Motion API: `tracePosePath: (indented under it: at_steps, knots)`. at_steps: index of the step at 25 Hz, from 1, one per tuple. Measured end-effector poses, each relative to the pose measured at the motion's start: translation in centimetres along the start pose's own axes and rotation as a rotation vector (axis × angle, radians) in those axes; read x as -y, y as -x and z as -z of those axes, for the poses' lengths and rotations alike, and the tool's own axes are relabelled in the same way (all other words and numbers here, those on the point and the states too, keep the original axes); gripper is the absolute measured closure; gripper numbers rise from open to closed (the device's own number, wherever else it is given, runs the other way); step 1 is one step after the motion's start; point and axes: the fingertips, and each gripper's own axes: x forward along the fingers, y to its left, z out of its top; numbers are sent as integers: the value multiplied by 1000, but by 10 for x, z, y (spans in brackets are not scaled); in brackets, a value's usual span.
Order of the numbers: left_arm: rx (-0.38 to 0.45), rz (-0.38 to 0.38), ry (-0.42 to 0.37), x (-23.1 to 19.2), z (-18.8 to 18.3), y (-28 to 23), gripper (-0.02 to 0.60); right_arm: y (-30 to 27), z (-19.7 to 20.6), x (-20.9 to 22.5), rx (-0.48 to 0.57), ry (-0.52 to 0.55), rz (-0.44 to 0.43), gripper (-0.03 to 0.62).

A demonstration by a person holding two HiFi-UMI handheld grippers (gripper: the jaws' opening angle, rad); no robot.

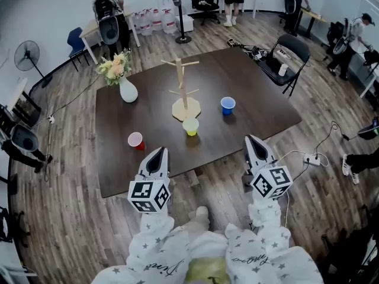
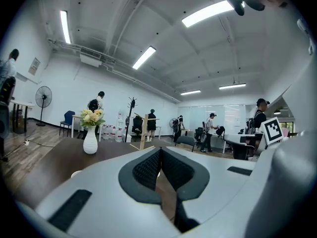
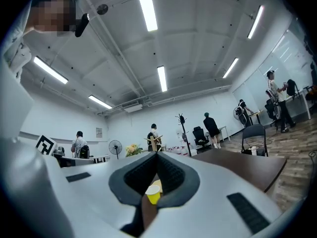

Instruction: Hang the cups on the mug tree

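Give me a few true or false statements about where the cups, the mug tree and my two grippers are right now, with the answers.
1. The red cup, yellow cup and blue cup all stand on the table, none on the mug tree. True.
2. The blue cup is nearest the left gripper. False: the red cup is.
3. The yellow cup stands just in front of the mug tree's base. True.
4. The right gripper holds the yellow cup. False: its jaws are shut on nothing.
5. The flower vase stands toward the table's far left. True.
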Motion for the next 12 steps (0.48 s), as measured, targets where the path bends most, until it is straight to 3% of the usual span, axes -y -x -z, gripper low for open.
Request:
tracePosePath:
  at_steps: [12]
  knots:
    - [-59, 147, 35, -3, 14, -85, 555, -37, 30, 37, -76, -13, 110, 576]
